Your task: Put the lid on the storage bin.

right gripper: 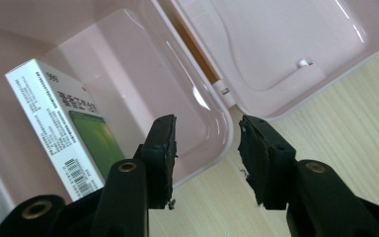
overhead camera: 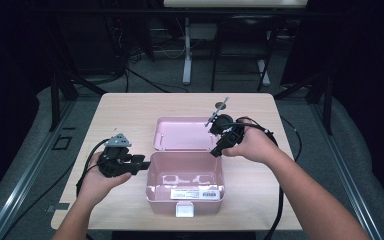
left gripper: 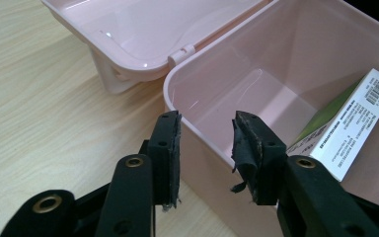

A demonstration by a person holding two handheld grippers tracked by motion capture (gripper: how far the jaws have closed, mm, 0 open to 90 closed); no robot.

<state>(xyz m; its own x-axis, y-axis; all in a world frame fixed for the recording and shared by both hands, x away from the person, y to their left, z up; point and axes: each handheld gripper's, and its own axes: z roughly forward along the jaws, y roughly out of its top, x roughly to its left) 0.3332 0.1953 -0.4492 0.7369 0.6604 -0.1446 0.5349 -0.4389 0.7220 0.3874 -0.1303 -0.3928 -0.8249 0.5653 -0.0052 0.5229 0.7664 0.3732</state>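
A pink plastic box (overhead camera: 185, 202) stands in the middle of the table with its lid (overhead camera: 182, 134) laid back flat behind it. A white and green carton (overhead camera: 196, 193) with a barcode lies inside against the front wall. My left gripper (overhead camera: 142, 164) is at the box's left wall. In the left gripper view its jaws (left gripper: 206, 148) are open and straddle the rim of the box (left gripper: 276, 44), with the carton (left gripper: 345, 128) to the right. My right gripper (overhead camera: 215, 150) is at the back right corner, open (right gripper: 206, 153) astride the rim (right gripper: 217, 98) beside the hinge; the carton (right gripper: 54, 113) leans at the left.
The light wooden table (overhead camera: 130, 115) has bare surface on both sides of the box. A white latch tab (overhead camera: 185, 210) sticks out at the box's front, close to the table's near edge. Cables trail from both grippers off the table's sides.
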